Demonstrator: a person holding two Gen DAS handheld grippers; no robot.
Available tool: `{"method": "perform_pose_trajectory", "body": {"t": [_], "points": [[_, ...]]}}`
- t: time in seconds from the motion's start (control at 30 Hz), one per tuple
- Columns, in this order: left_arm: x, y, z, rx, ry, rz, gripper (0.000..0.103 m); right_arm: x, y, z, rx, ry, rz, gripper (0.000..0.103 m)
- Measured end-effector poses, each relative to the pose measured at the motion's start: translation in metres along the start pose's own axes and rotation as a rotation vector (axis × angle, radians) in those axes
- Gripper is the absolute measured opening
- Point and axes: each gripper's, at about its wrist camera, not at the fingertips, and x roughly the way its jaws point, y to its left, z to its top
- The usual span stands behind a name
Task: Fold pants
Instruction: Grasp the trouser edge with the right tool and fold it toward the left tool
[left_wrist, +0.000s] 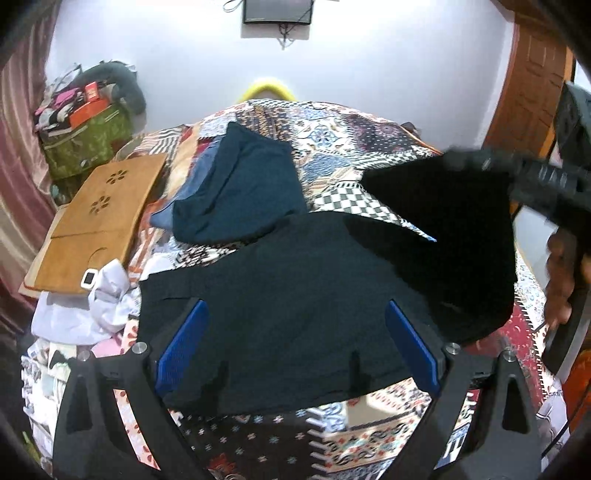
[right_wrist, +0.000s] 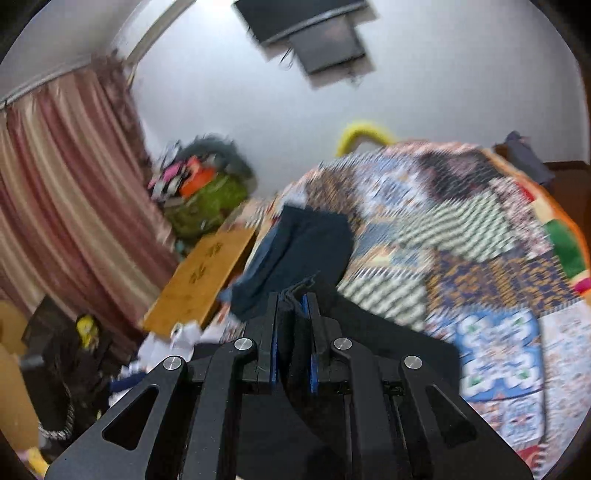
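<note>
Black pants (left_wrist: 295, 306) lie spread on the patterned bedspread (left_wrist: 332, 140), waistband nearest me. My left gripper (left_wrist: 295, 314) hovers above them, its blue pads (left_wrist: 184, 343) wide apart and open with nothing between them. At the right, one end of the pants (left_wrist: 450, 229) is lifted off the bed and hangs from my right gripper (left_wrist: 465, 160), which a hand (left_wrist: 561, 273) holds. In the blurred right wrist view, that gripper (right_wrist: 293, 299) is shut on a bunch of the dark pants fabric (right_wrist: 291, 325).
A folded dark teal garment (left_wrist: 240, 195) lies on the bed beyond the pants. A wooden board (left_wrist: 99, 218) and white clothes (left_wrist: 92, 306) sit at the left. Bags and clutter (left_wrist: 85, 122) stand by the pink curtain (right_wrist: 62, 206). A wooden door (left_wrist: 532, 88) is at the right.
</note>
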Motion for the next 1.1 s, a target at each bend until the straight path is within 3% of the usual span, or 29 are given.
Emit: {"method": "perform_pose_trajectory", "body": {"t": [0.27, 0.37, 0.47, 0.53, 0.7, 0.93, 1.1], "points": [[-0.001, 0.022, -0.012, -0.058, 0.024, 0.031, 0.097, 0.063, 0.033, -0.064, -0.139, 0.259, 0.004, 0.011], [-0.002, 0.024, -0.012, -0.067, 0.025, 0.038, 0.097, 0.071, 0.036, -0.077, -0.169, 0.321, -0.003, 0.016], [-0.006, 0.022, -0.01, -0.062, 0.017, 0.044, 0.097, 0.067, 0.035, -0.079, -0.169, 0.352, 0.009, 0.028], [-0.009, 0.019, -0.008, -0.055, 0.01, 0.047, 0.097, 0.063, 0.036, -0.077, -0.168, 0.388, 0.036, 0.05], [-0.017, 0.01, 0.002, -0.035, -0.012, 0.045, 0.097, 0.039, 0.036, -0.068, -0.186, 0.357, 0.05, 0.052], [-0.015, -0.011, 0.029, 0.013, -0.028, 0.013, 0.098, -0.018, 0.018, -0.036, -0.245, 0.195, -0.003, 0.054], [0.001, -0.035, 0.05, 0.061, -0.019, -0.023, 0.099, -0.044, -0.009, -0.019, -0.215, 0.114, -0.055, 0.054]]}}
